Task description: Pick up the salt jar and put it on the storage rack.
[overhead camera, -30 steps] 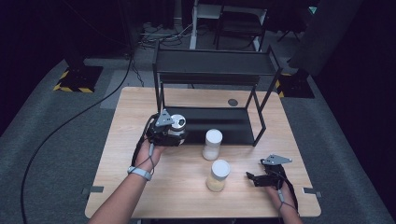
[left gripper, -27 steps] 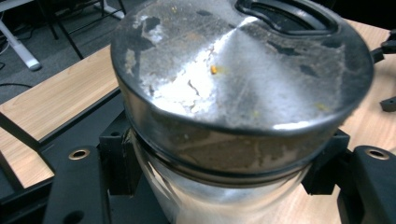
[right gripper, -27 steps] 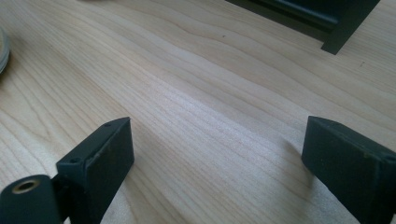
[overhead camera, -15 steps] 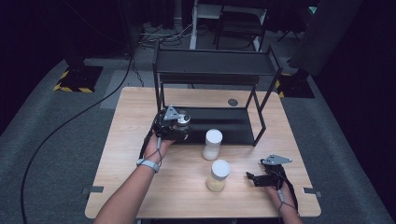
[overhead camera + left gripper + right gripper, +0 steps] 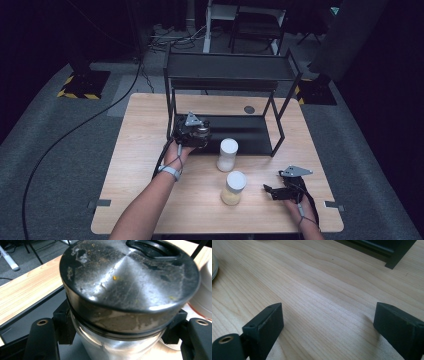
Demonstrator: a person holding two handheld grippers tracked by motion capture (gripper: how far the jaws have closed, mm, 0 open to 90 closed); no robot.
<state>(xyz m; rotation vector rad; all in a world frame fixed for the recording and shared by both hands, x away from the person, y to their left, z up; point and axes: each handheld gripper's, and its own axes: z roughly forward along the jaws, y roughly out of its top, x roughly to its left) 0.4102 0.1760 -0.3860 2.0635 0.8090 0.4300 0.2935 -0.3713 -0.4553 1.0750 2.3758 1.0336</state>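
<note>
Left gripper (image 5: 192, 131) clamps a black-lidded jar (image 5: 130, 290) mid-frame by the rack (image 5: 230, 75); right gripper (image 5: 272, 190) sits wide open, lower right on the table (image 5: 150, 115).

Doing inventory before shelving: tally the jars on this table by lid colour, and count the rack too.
Dark-lidded jar, clamped in the left gripper at the rack's lower shelf: 1
White-lidded jars, one with pale contents, one with yellowish contents, standing on the table: 2
Black two-tier rack: 1
Total: 4

Dark studio lab: cables (image 5: 65, 135), hazard-taped stands (image 5: 82, 82)
</note>
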